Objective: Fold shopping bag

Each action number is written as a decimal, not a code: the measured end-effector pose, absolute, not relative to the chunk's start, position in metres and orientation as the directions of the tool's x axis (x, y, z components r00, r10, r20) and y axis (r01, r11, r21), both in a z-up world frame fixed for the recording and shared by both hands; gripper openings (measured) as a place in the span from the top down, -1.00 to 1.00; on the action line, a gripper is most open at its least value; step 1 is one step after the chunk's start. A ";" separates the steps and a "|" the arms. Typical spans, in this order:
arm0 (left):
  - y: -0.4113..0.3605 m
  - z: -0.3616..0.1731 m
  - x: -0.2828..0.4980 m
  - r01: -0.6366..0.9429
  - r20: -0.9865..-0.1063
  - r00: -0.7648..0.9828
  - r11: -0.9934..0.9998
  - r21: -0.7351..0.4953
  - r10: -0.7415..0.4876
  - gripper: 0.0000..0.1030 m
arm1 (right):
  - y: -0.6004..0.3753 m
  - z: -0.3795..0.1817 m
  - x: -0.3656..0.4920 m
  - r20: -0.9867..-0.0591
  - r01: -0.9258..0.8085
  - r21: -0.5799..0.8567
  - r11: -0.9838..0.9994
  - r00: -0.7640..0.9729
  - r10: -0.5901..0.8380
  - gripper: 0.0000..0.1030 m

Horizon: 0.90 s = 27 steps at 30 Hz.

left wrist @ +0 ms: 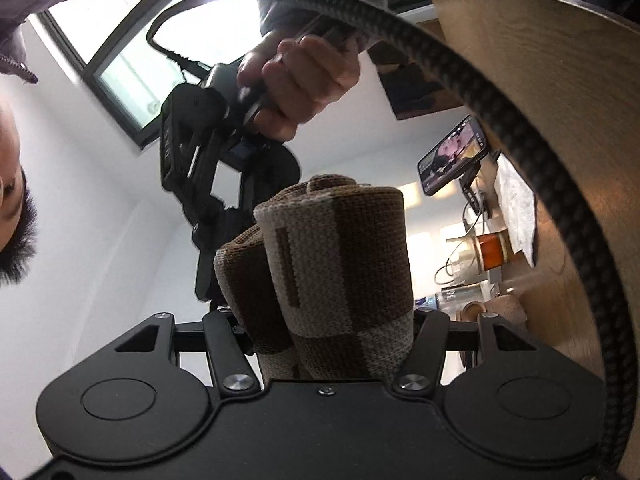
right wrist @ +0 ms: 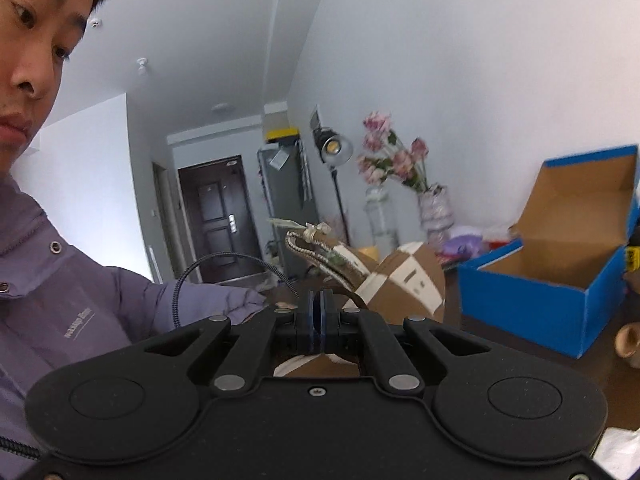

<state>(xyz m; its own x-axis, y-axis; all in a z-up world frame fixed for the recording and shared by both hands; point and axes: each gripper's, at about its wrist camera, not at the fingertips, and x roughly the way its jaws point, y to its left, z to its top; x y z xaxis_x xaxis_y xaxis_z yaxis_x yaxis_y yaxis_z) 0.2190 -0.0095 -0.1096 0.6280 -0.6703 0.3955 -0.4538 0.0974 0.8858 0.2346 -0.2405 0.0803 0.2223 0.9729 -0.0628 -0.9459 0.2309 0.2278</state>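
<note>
A folded brown-and-cream checked shopping bag [left wrist: 332, 272] stands clamped in the left gripper [left wrist: 332, 320], its jaws about half open and pressed against both sides of the thick knitted bundle. The bundle's long axis runs straight out along the gripper's fingers, away from the camera and up off the wooden table [left wrist: 540, 120], which fills the right of the left wrist view.

The right gripper [right wrist: 318, 320] has its jaws shut, blue pads meeting with nothing between them. In the right wrist view the bag [right wrist: 404, 284] lies just beyond and slightly right of those closed pads, its cream rope handle [right wrist: 308, 246] sticking up at the far left end. The person's hand [left wrist: 300, 84] carries that right gripper above and behind the bag in the left view.

Judging by this, the left gripper is the one with the bag, and the right would have to open before taking any part of it. The knit looks soft and bulky, folded over into several layers, likely to spring loose if released. A blue cardboard box [right wrist: 540, 292] sits open at the right, well apart.
</note>
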 end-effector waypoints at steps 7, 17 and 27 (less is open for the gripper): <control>-0.008 -0.102 0.221 -0.455 0.412 0.637 0.114 0.883 -0.651 -0.11 | -0.225 0.071 0.235 -0.123 -0.945 0.270 0.187 0.159 0.980 0.96; -0.007 -0.105 0.223 -0.432 0.367 0.671 0.062 0.900 -0.645 -0.10 | -0.207 0.064 0.232 -0.224 -0.945 0.203 0.256 0.210 0.952 0.57; -0.007 -0.115 0.228 -0.391 0.286 0.710 -0.023 0.920 -0.643 -0.10 | -0.188 0.062 0.218 -0.347 -0.963 0.115 0.243 0.190 0.918 0.74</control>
